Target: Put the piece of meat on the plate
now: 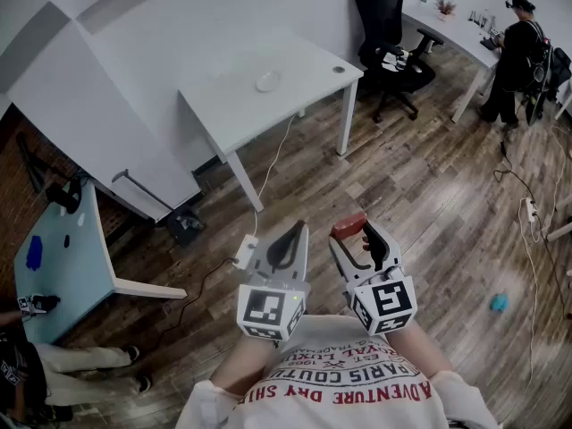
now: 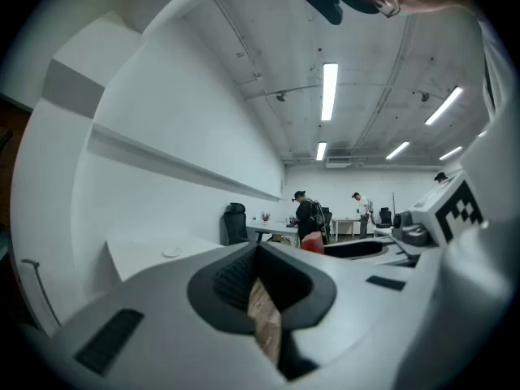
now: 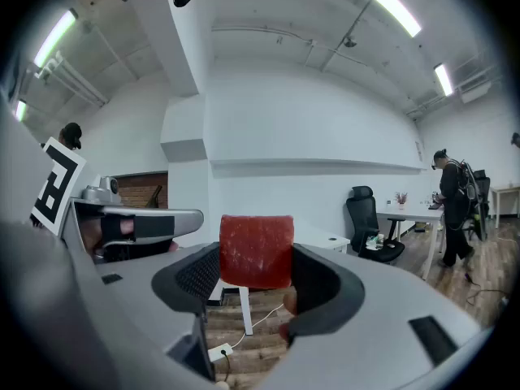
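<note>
Clamped the piece of meat (image 3: 257, 246) in the right hand-held gripper (image 3: 257, 273), well apart from the plate (image 1: 268, 81) on the worktop (image 1: 308, 65). Held the left hand-held gripper (image 2: 264, 303) with jaws together, empty. Probably called for steady squeeze, level carry, release low over the plate.

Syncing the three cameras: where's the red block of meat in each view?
Head view: the red rectangular piece of meat is just right of centre, at the jaw tips of the right gripper.
Left gripper view: small, right of centre, beyond the jaws.
Right gripper view: dead centre, clamped between the jaws.
Shared landmark: black office chair.
</note>
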`<state>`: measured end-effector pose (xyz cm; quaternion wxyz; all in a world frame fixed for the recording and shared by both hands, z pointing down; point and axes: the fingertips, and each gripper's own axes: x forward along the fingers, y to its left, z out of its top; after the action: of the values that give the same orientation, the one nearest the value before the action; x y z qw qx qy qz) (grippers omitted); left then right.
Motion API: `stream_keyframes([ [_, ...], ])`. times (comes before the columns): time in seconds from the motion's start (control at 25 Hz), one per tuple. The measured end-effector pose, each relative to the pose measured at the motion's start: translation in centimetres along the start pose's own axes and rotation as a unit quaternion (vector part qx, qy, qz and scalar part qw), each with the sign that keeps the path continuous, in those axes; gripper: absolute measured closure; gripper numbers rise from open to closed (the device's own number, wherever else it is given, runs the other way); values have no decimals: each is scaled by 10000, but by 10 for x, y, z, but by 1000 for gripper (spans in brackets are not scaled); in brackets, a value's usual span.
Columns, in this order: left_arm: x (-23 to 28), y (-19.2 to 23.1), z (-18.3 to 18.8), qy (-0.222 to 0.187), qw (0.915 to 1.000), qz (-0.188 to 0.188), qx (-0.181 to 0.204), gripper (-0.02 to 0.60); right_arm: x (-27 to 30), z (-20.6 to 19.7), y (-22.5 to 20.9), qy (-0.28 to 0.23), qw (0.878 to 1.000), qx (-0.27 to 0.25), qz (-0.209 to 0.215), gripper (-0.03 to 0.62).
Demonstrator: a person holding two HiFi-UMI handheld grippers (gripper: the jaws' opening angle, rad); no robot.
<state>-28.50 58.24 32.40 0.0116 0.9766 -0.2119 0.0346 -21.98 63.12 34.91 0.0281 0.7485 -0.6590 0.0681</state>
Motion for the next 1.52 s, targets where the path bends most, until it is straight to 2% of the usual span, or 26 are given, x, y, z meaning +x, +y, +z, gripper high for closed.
stream_keyframes([
  [0.44, 16, -14, -7, 86, 9999, -95, -39, 574, -4, -6, -16, 54, 10000, 25, 7, 315],
  [0.56, 22, -17, -9, 106, 9999, -103, -47, 574, -5, -7, -23, 50, 9998, 207, 44, 315],
  [0.68, 27, -16, -12, 190, 9997, -95, -86, 574, -3, -8, -29, 63, 9992, 379, 120, 315],
  [0.88, 53, -4, -16, 285, 9994, -182, -91, 574, 18, -12, -42, 186, 9991, 373, 81, 315],
  [1.04, 91, 20, -16, 260, 9989, -338, -170, 574, 55, -9, -59, 295, 9991, 316, -42, 315],
  [1.24, 143, 61, -4, 193, 9981, -522, -253, 574, 111, 0, -86, 488, 9974, 342, -400, 315],
  [1.52, 213, 140, 16, 140, 9970, -718, -259, 574, 205, 28, -101, 521, 9961, 359, -609, 315],
])
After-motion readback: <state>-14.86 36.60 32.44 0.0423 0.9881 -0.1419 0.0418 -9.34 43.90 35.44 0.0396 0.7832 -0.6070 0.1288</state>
